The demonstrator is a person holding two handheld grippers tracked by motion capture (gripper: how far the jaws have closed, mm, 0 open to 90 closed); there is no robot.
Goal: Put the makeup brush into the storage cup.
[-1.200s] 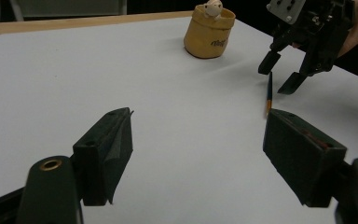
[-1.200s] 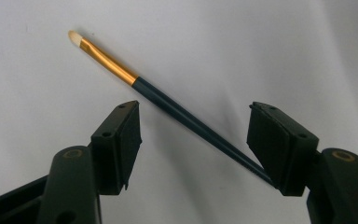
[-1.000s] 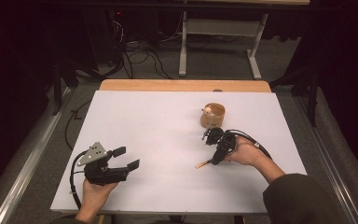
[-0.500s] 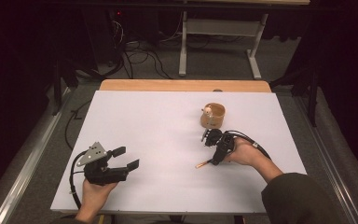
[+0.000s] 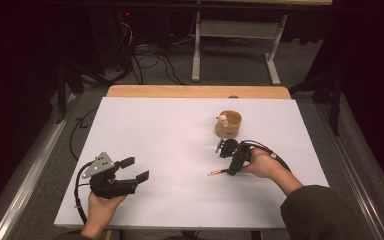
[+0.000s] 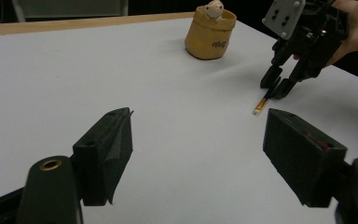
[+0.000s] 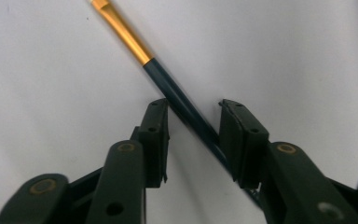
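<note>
Right gripper point(image 7: 193, 135): jaws closing astride brush point(image 7: 182, 100), right half of table point(image 5: 155, 125); not yet clamped. Next: finish squeeze, lift.

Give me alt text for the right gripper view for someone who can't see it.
The right gripper has its two black jaws on either side of a thin brush lying slantwise on the white table; they have just been closing around its dark blue handle. Its gold ferrule runs toward the upper left.
</note>
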